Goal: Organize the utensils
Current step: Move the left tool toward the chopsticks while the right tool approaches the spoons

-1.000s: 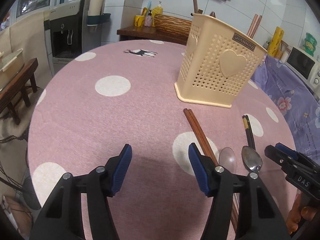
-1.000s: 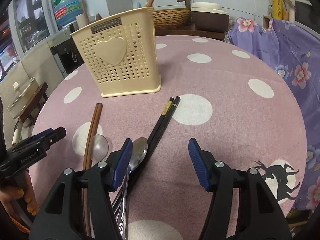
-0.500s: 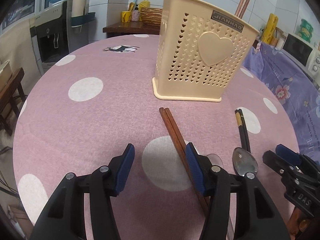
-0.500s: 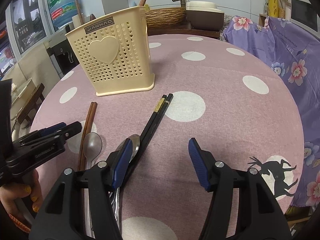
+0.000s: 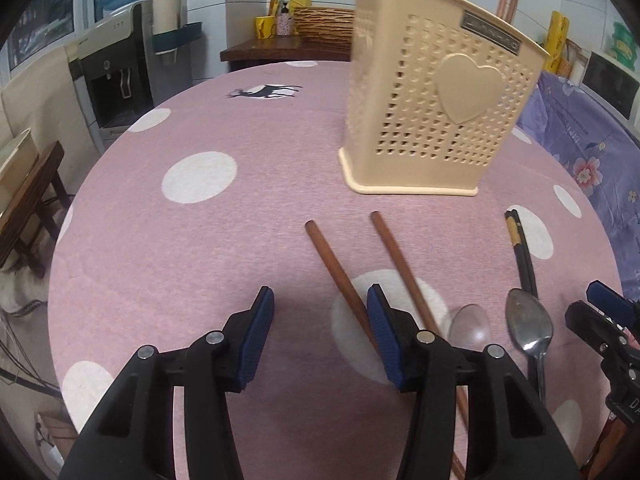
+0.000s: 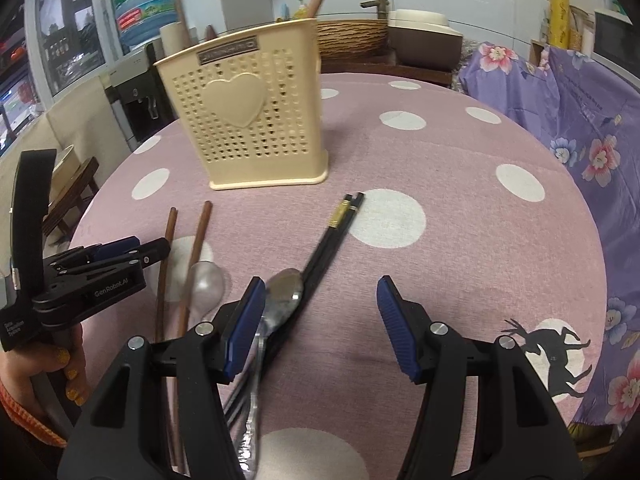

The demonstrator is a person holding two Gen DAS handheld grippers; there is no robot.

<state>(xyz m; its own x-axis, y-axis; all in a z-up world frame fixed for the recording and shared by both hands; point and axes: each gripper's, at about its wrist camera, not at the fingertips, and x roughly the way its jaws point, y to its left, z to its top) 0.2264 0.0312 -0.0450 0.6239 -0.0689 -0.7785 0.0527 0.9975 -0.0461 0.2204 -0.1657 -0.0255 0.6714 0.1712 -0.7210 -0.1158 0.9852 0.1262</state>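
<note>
My left jaws hide the near ends of the brown chopsticks [image 5: 340,268]. The holder's [image 5: 436,92] label is too blurred to read. My right jaws cover the metal spoon's [image 6: 280,300] handle.

Both grippers, left gripper [image 5: 316,336] and right gripper [image 6: 320,320], have black plastic arms, ribbed blue pads and silver screws. White lettering marks the left gripper's side at the left of the frame. The hand [image 6: 60,372] at lower left has glittery yellow nails and an orange wristband.

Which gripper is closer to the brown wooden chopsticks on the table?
Left. The left gripper straddles one of the brown chopsticks, jaws closing around it, not gripping. The right gripper sits apart, over the metal spoon.
</note>
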